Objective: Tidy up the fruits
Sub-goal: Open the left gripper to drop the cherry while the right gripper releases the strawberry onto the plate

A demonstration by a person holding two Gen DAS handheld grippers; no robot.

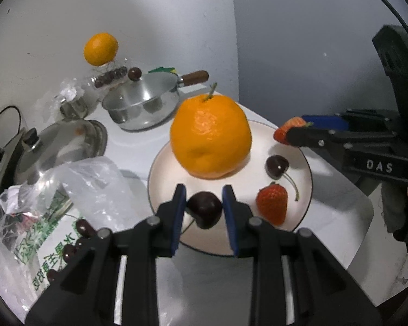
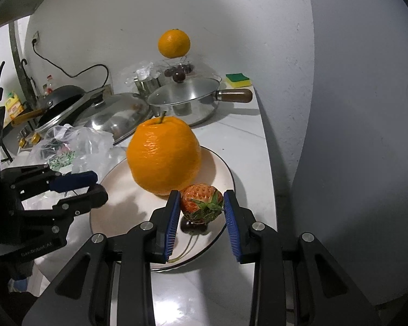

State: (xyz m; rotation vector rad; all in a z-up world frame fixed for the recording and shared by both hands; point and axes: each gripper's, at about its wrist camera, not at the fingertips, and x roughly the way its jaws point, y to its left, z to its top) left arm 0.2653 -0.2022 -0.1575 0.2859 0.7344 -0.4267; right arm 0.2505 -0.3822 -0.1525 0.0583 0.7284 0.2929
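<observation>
A white plate (image 1: 160, 179) holds a large orange (image 1: 210, 135), a dark cherry (image 1: 277, 165) and a strawberry (image 1: 272, 203). My left gripper (image 1: 204, 209) is shut on another dark cherry (image 1: 205, 209) over the plate's near rim. My right gripper (image 2: 201, 209) is shut on a second strawberry (image 2: 201, 202), held above the plate (image 2: 117, 206) over a cherry (image 2: 194, 226). In the left wrist view the right gripper (image 1: 288, 133) enters from the right with its strawberry (image 1: 285, 130). The left gripper (image 2: 95, 184) shows at the left of the right wrist view.
A plastic bag (image 1: 54, 206) with more cherries lies left of the plate. Behind stand a lidded saucepan (image 2: 187, 100), a steel lid (image 2: 117, 116), a second orange (image 2: 174, 43) on a clear box, and a sponge (image 2: 238, 79). The counter edge runs along the right.
</observation>
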